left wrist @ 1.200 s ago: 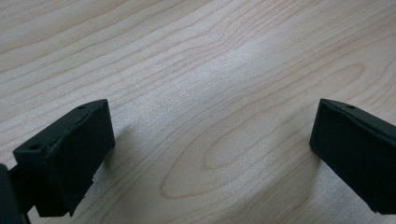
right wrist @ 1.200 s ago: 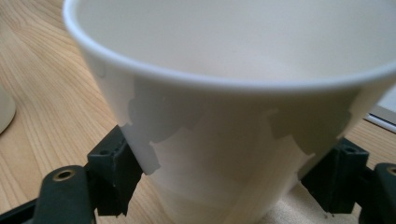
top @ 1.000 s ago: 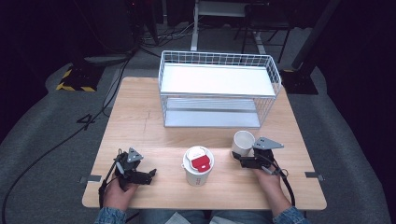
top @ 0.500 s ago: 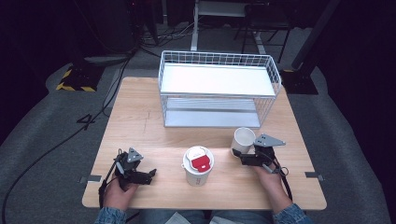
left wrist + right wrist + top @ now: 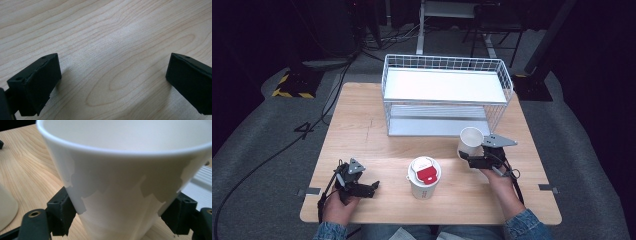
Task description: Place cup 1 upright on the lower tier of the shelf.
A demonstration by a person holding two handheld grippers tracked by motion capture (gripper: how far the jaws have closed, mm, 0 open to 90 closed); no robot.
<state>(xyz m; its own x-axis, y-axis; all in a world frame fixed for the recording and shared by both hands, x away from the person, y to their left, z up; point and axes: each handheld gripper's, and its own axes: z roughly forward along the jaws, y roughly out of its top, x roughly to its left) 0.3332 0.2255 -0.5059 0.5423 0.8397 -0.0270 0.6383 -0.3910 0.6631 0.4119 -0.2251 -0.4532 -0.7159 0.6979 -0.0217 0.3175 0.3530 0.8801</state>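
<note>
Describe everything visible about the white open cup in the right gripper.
The white open cup is a plain, lidless paper-looking cup with a rolled rim, tapering downward, empty as far as its inside shows. It stands roughly upright, mouth up, in front of the wire rack. The right gripper has a black jaw pressed against each side of its lower wall.

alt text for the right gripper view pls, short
Close-up of an open white paper cup clamped between the two black jaws of the right tool, above a light wooden table. Part of a second cup sits at the left edge.
</note>
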